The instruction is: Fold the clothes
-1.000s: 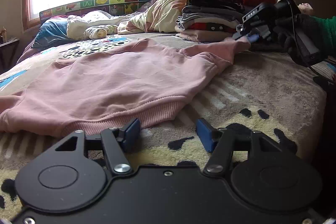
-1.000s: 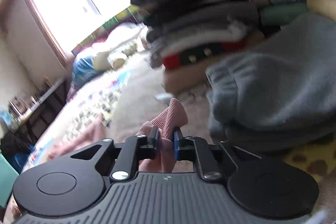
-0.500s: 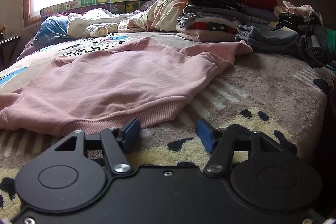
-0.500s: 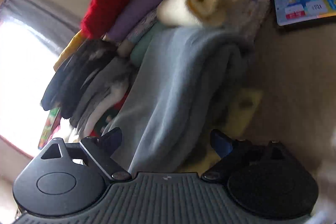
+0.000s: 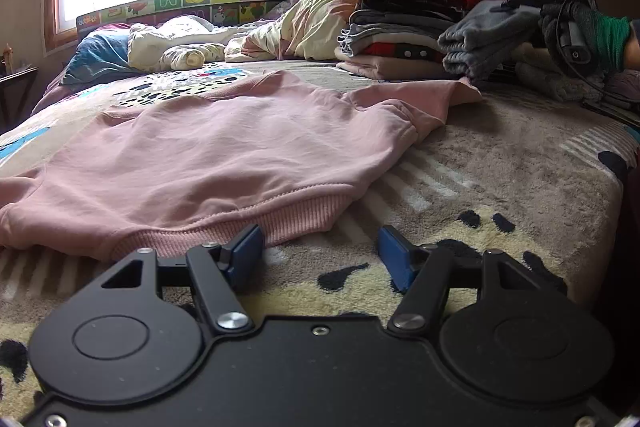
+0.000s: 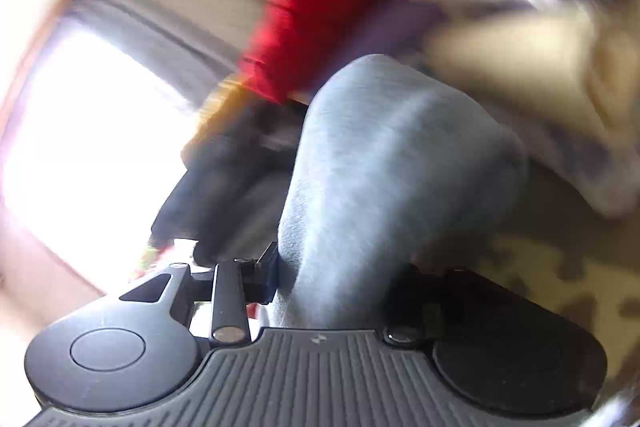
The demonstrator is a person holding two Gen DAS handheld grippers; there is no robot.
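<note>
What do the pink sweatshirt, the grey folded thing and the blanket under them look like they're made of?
Pink sweatshirt: looks like cotton jersey knit, matte and smooth, with a ribbed hem band and a visible stitch line.
Grey garment: probably fleece or brushed knit; soft, slightly fuzzy, thick rounded folds. The right gripper is shut on it.
Blanket: plush, short fuzzy pile, likely synthetic fleece.

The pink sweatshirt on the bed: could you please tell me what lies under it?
Under the pink sweatshirt lies the plush patterned blanket, showing beyond its ribbed hem and sleeve. Whatever the blanket's print is beneath the garment is covered and cannot be seen.
</note>
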